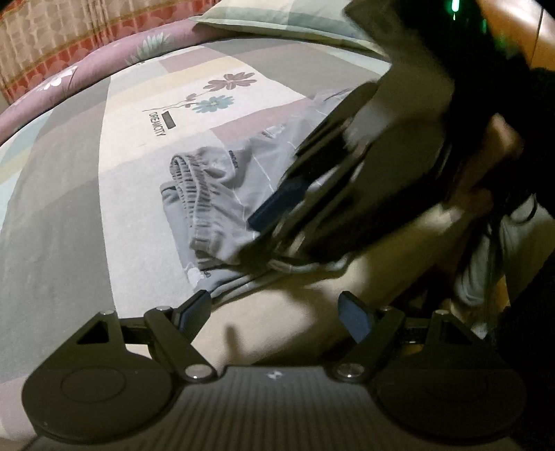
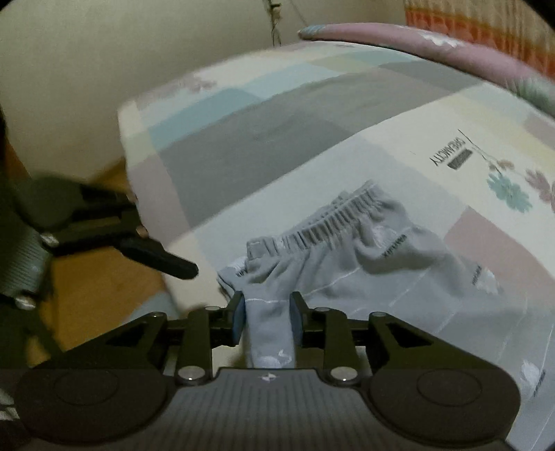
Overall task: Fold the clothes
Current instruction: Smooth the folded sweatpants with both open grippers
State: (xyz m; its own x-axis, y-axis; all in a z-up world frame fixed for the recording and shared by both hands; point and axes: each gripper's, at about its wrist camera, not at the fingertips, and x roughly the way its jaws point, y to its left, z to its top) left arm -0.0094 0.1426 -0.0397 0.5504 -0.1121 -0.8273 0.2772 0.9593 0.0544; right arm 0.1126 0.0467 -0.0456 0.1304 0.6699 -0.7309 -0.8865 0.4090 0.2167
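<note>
the grey shorts (image 2: pixel 350 256) lie rumpled on the patchwork bedspread (image 1: pixel 69 194) near the bed's corner, elastic waistband (image 1: pixel 194 194) bunched up and facing the pillow (image 1: pixel 277 17) end. the right tool (image 2: pixel 266 315) is clamped on a fold of the shorts' fabric, the cloth pinched between its blue pads (image 2: pixel 238 317) and running back toward the camera. the left tool (image 1: pixel 277 314) hangs with its fingers well apart, holding nothing, just short of the near hem of the shorts (from the right-hand view it sits off the bed's edge, over the wooden floor (image 2: pixel 100 277)).

it looks to me like an early fold, one leg being drawn over. to do it well, i'd keep the right grip steady and carry the cloth low and flat across so the layers don't drag the whole garment along. the free left tool would do best pinning or catching the opposite hem, so edges line up and the waistband gets smoothed rather than trapped in a wrinkle.
</note>
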